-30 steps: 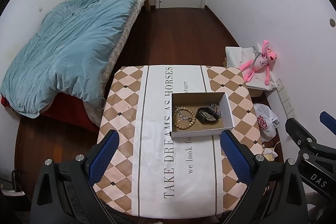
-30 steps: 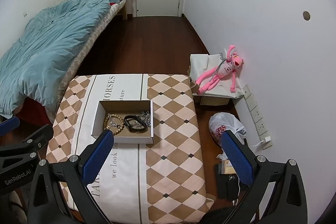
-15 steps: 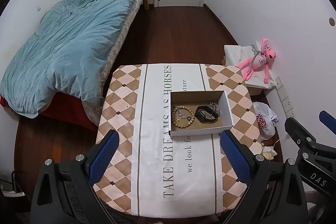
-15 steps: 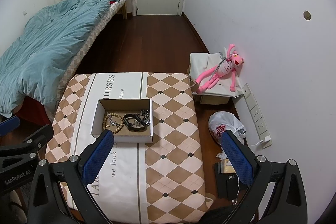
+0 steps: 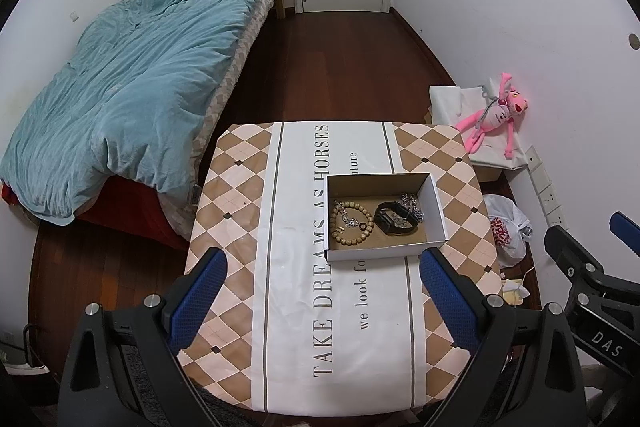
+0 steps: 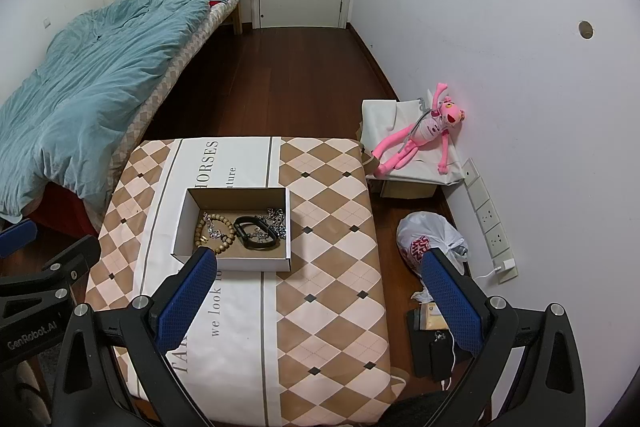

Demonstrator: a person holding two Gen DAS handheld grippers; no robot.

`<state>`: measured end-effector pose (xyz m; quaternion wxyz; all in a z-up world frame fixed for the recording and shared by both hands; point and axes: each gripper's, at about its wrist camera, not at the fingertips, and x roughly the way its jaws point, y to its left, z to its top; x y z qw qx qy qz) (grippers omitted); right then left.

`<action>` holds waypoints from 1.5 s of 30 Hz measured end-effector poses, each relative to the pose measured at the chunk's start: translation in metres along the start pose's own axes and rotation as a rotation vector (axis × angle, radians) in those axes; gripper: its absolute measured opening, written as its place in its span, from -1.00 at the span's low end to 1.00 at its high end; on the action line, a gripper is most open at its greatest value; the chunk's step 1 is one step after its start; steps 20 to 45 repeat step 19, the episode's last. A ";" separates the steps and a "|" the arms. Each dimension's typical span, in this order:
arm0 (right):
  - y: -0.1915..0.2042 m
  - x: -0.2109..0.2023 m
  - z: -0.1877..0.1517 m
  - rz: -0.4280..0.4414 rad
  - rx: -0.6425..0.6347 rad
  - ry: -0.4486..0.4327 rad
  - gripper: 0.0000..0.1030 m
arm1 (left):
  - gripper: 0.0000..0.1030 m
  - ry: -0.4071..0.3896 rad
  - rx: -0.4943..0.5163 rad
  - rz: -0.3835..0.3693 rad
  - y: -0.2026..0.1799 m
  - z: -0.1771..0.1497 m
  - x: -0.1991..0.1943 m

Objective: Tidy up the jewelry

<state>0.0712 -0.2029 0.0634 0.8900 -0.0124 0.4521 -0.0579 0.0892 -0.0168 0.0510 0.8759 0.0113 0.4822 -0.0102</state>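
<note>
Both grippers are drifting only slightly since a second ago; the shallow white cardboard box (image 5: 386, 217) is sitting marginally lower in my views. I am holding the left gripper (image 5: 322, 297) and right gripper (image 6: 320, 297) spread wide, empty, above the checkered tablecloth (image 6: 332, 227). Wooden bead bracelet (image 5: 351, 222), black band (image 5: 394, 221) and silver chain (image 6: 276, 221) are lying inside the box.

Your right gripper (image 6: 320, 301) hangs above the near part of the table (image 6: 332, 227), jaws spread wide with nothing between them. An open box (image 6: 236, 227) sits on the patterned cloth, holding a bead bracelet (image 6: 214, 233), a black band (image 6: 256, 237) and a silver chain (image 6: 278, 223) lying close together. Your left gripper (image 6: 24, 251) shows at the left edge. A pink toy (image 6: 424, 131) lies on a covered box by the wall.
</note>
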 end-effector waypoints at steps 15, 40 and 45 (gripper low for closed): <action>0.000 0.000 0.000 -0.004 -0.001 -0.001 1.00 | 0.91 0.000 -0.002 0.000 0.000 0.000 0.000; 0.000 0.000 0.000 -0.003 0.000 -0.001 1.00 | 0.91 -0.002 0.001 -0.002 0.000 0.001 0.000; 0.000 0.000 0.000 -0.003 0.000 -0.001 1.00 | 0.91 -0.002 0.001 -0.002 0.000 0.001 0.000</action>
